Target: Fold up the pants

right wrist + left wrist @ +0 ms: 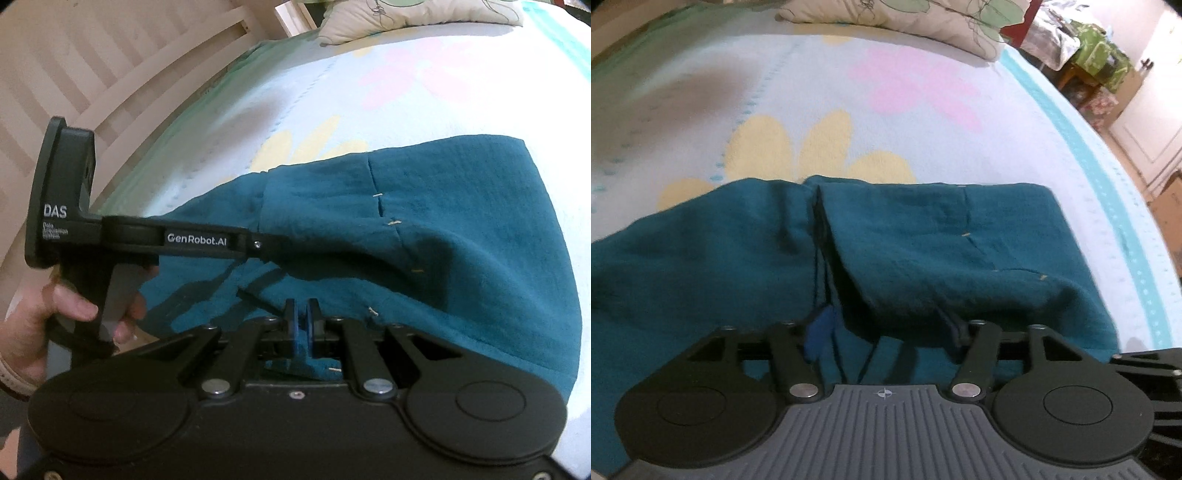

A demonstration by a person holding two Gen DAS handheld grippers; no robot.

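Teal pants [923, 243] lie on the bed, partly folded, with a raised fold running across them; they also show in the right wrist view [461, 229]. My left gripper [886, 332] is open, its fingers spread wide and low over the near edge of the cloth, with a blue pad [816, 336] showing on the left finger. My right gripper [303, 321] is shut on the near edge of the pants, teal cloth pinched between the two fingers. The left gripper [269, 247] also shows from the side in the right wrist view, reaching under the raised fold.
The bed has a white sheet [849, 92] with yellow and pink flowers. A floral pillow [923, 18] lies at the far end. A slatted bed frame [92, 74] stands to the left. Furniture [1108, 62] stands beyond the right bed edge.
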